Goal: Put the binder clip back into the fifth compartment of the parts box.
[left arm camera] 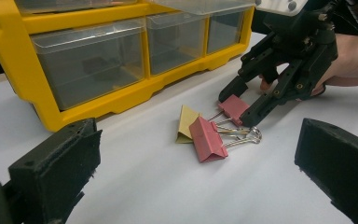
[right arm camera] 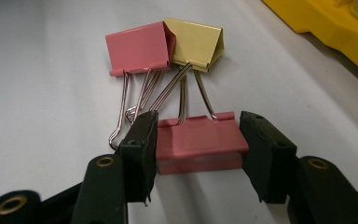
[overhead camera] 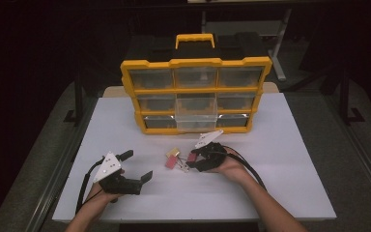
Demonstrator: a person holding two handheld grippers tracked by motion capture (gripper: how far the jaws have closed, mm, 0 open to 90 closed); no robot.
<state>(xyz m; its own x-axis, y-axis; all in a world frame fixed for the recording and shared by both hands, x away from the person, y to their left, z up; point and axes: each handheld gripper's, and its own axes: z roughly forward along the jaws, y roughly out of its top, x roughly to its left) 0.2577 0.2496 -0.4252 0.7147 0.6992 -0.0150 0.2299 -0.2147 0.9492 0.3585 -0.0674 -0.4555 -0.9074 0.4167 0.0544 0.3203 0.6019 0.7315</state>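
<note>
Pink binder clip [right arm camera: 198, 142], silver wire handles

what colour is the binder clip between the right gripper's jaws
Pink, clearest in the right gripper view: binder clip.

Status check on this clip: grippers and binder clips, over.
Left gripper open, idle. Right gripper shut on pink binder clip. Pink and yellow clips tangled alongside.

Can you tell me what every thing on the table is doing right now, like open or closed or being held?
Yellow drawer box: standing upright.
Bottom middle drawer: pulled out.
Other drawers: pushed in.
Left gripper: open, holding nothing.
Right gripper: jaws either side of one pink clip.
Other pink clip: lying flat on the table.
Yellow clip: lying flat beside it.
</note>
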